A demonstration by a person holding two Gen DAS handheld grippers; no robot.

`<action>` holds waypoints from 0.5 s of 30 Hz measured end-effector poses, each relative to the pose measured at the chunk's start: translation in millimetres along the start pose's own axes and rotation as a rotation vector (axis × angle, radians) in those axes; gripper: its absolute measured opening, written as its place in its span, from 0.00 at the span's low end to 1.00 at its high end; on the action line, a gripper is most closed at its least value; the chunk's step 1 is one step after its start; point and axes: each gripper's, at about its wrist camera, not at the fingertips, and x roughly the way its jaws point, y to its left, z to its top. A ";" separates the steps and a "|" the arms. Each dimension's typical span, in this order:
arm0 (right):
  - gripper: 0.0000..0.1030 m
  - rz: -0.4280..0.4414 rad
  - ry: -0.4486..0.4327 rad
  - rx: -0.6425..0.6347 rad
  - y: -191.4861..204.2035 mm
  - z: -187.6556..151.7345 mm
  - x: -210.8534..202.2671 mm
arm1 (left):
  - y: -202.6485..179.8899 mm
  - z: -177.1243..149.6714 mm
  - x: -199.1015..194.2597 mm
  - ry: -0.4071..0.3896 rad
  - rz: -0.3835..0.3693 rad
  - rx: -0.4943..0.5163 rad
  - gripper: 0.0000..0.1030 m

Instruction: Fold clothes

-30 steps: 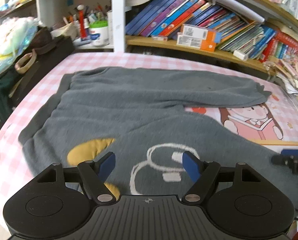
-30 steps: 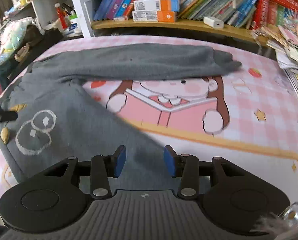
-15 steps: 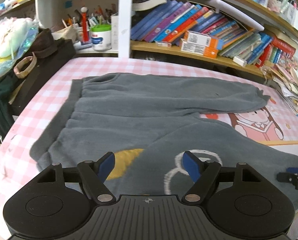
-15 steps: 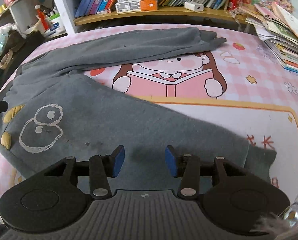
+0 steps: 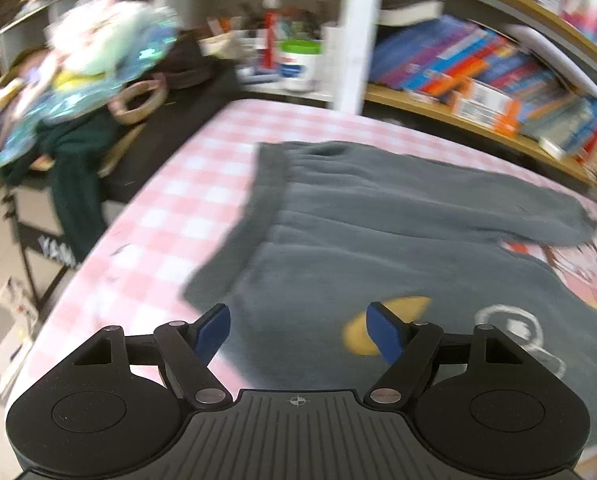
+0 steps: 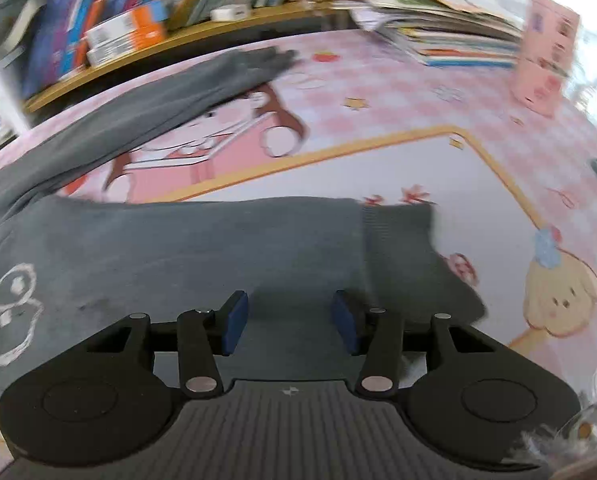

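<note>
Lying flat across the pink table, the grey trousers need both ends pinched cleanly: left gripper, fingers wide apart, at the waistband corner; right gripper, fingers half apart and empty, just widened, near the cuff.

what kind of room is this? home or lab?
Looks like a home, likely a child's room or study: crowded bookshelves, a pink cartoon-print table cover, and grey trousers laid out for folding.
</note>
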 end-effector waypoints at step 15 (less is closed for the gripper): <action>0.42 -0.074 -0.027 -0.010 -12.5 0.6 -0.3 | 49.7 -6.6 24.3 0.045 0.015 -0.231 0.55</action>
